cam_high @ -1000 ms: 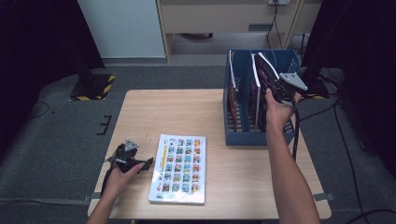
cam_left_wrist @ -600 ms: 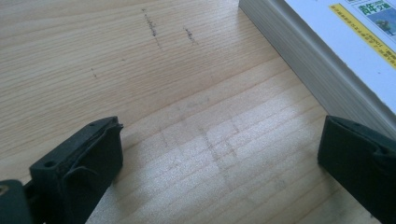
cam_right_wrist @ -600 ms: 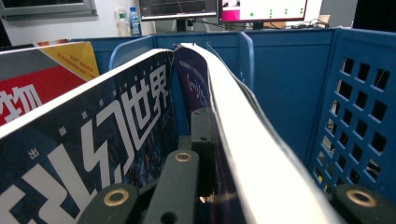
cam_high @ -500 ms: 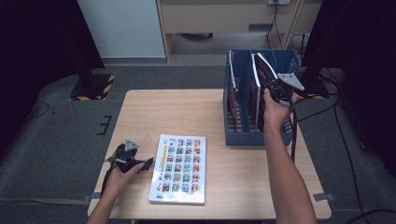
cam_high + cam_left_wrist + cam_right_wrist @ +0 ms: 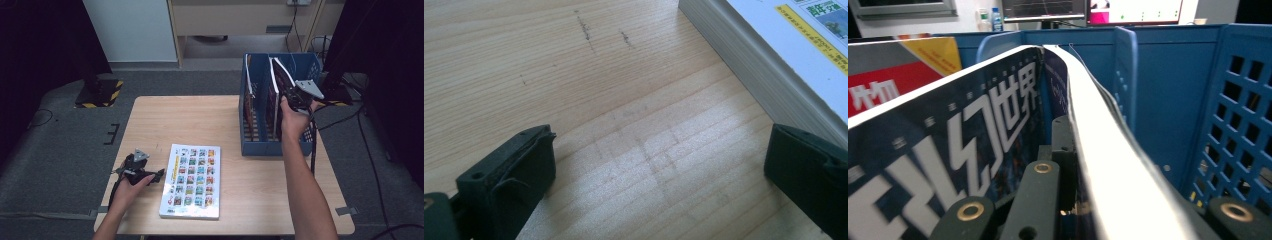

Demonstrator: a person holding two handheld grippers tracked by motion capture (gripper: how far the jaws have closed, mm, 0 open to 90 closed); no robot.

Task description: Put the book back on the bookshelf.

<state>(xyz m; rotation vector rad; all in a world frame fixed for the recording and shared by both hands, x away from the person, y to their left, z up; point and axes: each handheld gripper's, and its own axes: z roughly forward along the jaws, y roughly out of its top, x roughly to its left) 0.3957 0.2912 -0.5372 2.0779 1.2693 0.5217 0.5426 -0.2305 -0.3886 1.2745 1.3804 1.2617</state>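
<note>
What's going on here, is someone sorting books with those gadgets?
A person works at a wooden table with a claw in each hand. The right claw is shut on a dark magazine, holding it upright in the blue file rack at the table's far right corner, beside other magazines already standing there. The left claw rests open on the table, just beside a thick book lying flat with a grid of small pictures on its cover.

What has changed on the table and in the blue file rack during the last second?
Almost nothing changed. The right gripper stays shut on the dark-covered magazine standing in the blue plastic file rack, perhaps eased slightly down. The left gripper still rests open on the light wooden table, beside the white book with a grid of small pictures, which lies where it was.
</note>
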